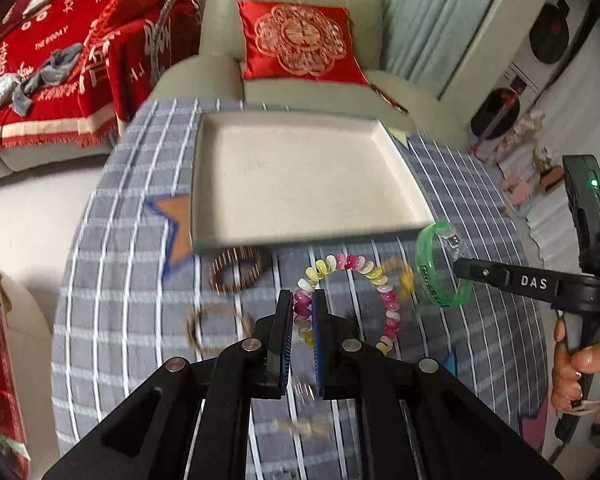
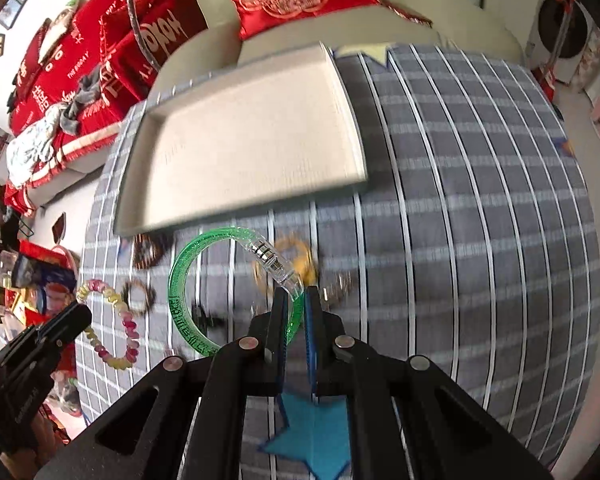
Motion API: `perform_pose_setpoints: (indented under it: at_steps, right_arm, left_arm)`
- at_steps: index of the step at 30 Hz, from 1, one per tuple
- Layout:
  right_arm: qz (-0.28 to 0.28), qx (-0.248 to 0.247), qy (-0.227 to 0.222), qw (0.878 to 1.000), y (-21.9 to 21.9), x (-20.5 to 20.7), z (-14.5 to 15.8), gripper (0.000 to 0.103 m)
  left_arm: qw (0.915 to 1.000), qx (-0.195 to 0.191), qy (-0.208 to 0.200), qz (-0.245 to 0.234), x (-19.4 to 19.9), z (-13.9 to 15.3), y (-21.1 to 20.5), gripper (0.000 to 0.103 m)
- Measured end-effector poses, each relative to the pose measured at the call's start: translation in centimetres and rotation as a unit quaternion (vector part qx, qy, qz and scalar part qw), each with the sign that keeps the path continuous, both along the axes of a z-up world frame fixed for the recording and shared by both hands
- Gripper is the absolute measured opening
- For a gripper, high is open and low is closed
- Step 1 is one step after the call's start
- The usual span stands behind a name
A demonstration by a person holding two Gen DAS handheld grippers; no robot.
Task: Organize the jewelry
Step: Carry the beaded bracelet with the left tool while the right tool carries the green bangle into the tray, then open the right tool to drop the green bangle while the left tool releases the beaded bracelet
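My left gripper (image 1: 303,300) is shut on a pink, white and yellow bead bracelet (image 1: 374,274), which hangs lifted above the grey striped tablecloth. My right gripper (image 2: 299,294) is shut on a green translucent bangle (image 2: 182,292) with a clear clasp, also lifted; it shows beside the left one as right gripper (image 1: 458,267) with the bangle (image 1: 428,276). The cream tray (image 1: 204,184) lies empty behind both, and shows too as tray (image 2: 140,184) in the right wrist view. The bead bracelet (image 2: 128,332) hangs at the left there, by the left gripper (image 2: 80,316).
On the cloth lie a brown bead bracelet (image 1: 236,276), a thin brown ring bracelet (image 1: 218,328), a yellow bracelet (image 1: 404,276) and other blurred pieces (image 2: 340,284). An armchair with a red cushion (image 1: 300,44) stands behind the table. Star patches (image 2: 312,436) mark the cloth.
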State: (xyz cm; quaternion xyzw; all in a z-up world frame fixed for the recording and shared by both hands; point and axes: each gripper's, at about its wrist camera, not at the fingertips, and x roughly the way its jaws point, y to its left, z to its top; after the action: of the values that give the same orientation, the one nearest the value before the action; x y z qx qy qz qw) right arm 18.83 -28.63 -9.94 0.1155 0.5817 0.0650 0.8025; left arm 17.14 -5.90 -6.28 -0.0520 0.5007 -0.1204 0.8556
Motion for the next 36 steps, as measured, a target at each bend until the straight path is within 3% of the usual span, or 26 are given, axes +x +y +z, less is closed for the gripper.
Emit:
perform_pose_setpoints:
  at_steps: [8,17,28,36]
  right_arm:
    - [0.0,0.003,-0.009,1.0,0.7,8.0,-0.4,0.009]
    - [-0.002,-0.023,0.001,1.0,1.1,13.8,-3.9,0.009]
    - [0.005,-0.055,0.01,0.998,1.7,15.9,-6.8,0.009]
    - [0.02,-0.063,0.009,0.998,2.0,16.1,-6.8,0.01]
  left_arm:
    - [0.999,0.029,-0.023,0.025,8.0,-0.8,-0.3,0.024]
    - [0.9967,0.074,-0.017,0.03,14.8,-4.8,-2.2,0.024]
    - [0.9912,0.127,0.026,0.027,17.7,-9.1,-3.3,0.024]
    - [0.9842,0.175,0.018,0.016,17.8,-9.5,-4.2,0.025]
